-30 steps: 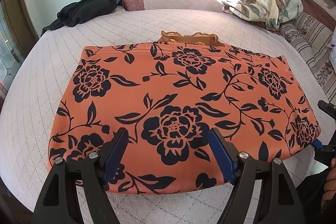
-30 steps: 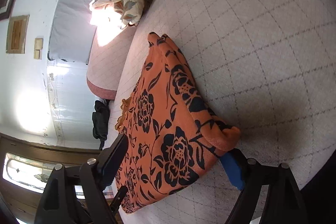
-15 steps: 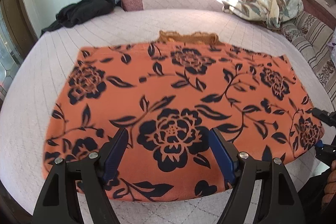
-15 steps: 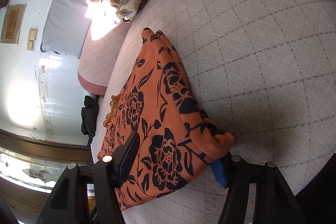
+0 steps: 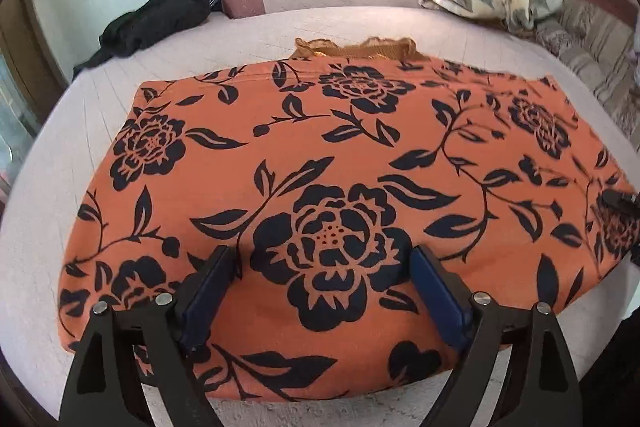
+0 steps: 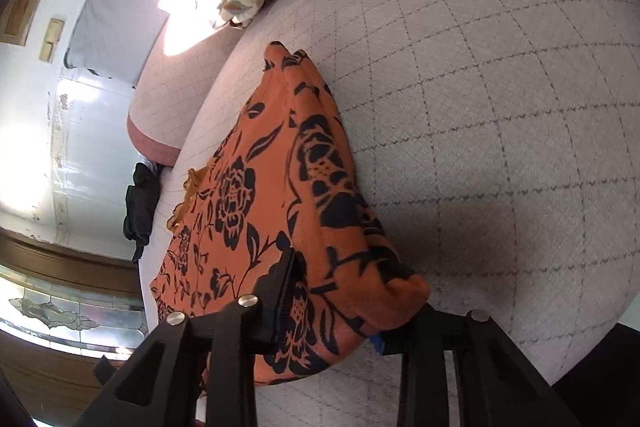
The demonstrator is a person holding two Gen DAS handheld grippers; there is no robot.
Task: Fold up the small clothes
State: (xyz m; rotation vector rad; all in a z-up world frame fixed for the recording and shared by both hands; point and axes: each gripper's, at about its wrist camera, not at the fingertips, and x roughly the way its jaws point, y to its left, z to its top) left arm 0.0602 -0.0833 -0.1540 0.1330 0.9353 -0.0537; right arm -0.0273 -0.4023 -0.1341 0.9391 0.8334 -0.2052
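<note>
Since a second ago my right gripper (image 6: 332,307) is closing onto the near corner of the orange floral garment (image 5: 320,167), fabric between its jaws. My left gripper (image 5: 320,291) is opening, spread above the garment's near edge on the bed (image 6: 500,107).

The left wrist camera is looking down close over the orange cloth (image 5: 320,163); the right is facing along its edge (image 6: 280,187), sharing the bed (image 6: 500,107).

The right hand-held gripper (image 6: 332,303) is closing on the corner of the orange flowered cloth (image 6: 276,195) lying on the quilted bed (image 6: 500,107).
</note>
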